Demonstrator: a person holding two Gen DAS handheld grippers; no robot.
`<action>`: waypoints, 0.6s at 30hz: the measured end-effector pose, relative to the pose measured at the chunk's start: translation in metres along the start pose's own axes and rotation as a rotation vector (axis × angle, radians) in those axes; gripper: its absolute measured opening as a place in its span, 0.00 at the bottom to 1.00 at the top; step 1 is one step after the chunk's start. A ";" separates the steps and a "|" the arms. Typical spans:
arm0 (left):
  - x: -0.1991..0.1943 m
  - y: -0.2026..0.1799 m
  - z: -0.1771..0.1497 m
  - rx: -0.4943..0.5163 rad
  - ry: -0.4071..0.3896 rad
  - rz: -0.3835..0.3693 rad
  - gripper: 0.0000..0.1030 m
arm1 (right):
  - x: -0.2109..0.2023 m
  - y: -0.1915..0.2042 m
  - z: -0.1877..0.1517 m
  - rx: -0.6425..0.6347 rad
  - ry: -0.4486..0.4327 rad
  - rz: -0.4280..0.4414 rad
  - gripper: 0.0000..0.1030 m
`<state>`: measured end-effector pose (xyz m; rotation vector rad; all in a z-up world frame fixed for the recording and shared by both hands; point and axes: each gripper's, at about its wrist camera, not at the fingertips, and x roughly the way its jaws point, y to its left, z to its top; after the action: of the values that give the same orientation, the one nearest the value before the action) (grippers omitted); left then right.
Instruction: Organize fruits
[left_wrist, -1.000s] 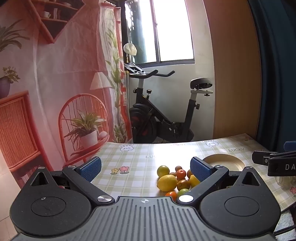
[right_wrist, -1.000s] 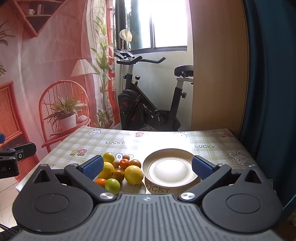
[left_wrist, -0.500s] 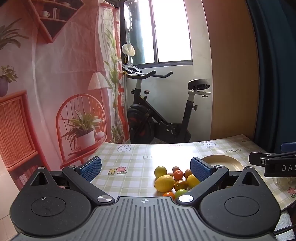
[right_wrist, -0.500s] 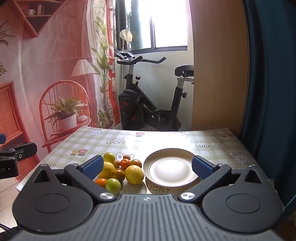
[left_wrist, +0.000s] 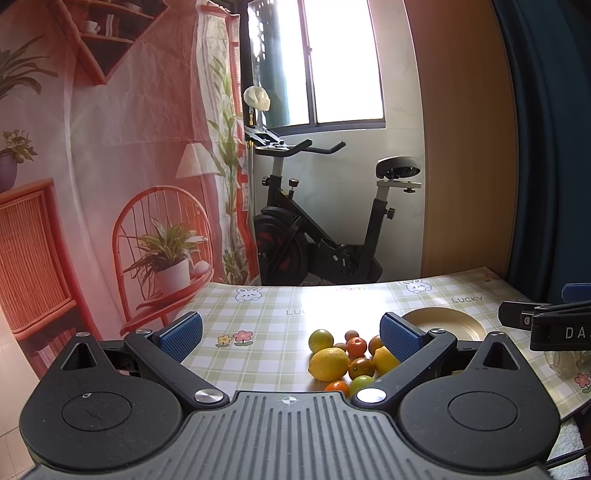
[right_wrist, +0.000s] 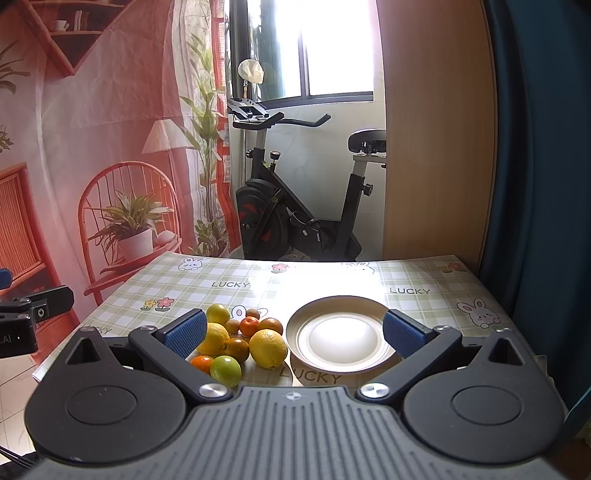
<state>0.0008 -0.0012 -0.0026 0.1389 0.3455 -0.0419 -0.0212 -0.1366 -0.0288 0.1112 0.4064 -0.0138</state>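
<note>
Fruits (right_wrist: 240, 343) are gathered in a tight cluster on the counter (right_wrist: 332, 280), and the coming move is judged to turn on how that cluster lies from each tool. Largest of what matters, the checked counter is spread ahead of both tools. On it, a plate (right_wrist: 341, 341) is seen bare, straight ahead of the right tool (right_wrist: 295, 334) and between its fingers in the right wrist view; the cluster lies just beside the plate, ahead and to the left of that tool, partly behind its left finger. From the left tool (left_wrist: 291, 334) the same cluster (left_wrist: 351, 356) lies ahead and to the right, partly hidden by its right finger, with the plate (left_wrist: 443, 323) farther right still. Neither tool is clearly nearer; the right one is judged better placed, since fruit and plate both lie within its reach ahead. Both tools are held with fingers spread wide apart and nothing between them. Within the cluster, a large yellow lemon (right_wrist: 268, 349) sits at the plate side, its long axis roughly toward the right tool; a second lemon (right_wrist: 212, 338) lies to its left. Smaller pieces follow: a green lime (right_wrist: 225, 370) and a small orange (right_wrist: 201, 363) nearest the tool, then brownish and orange fruits behind. No fruit is yet on the plate, so sorting is judged not begun.
</note>
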 end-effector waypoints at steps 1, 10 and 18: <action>0.000 0.000 0.000 0.000 0.000 0.000 1.00 | 0.000 0.000 0.000 0.000 0.000 0.000 1.00; 0.001 0.001 -0.001 -0.001 0.004 0.000 1.00 | 0.000 0.000 0.000 0.001 0.000 0.000 1.00; 0.001 0.001 -0.002 -0.002 0.005 0.000 1.00 | 0.000 0.000 0.000 0.002 0.000 0.000 1.00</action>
<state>0.0010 0.0003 -0.0041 0.1375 0.3501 -0.0414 -0.0213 -0.1370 -0.0286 0.1133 0.4062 -0.0139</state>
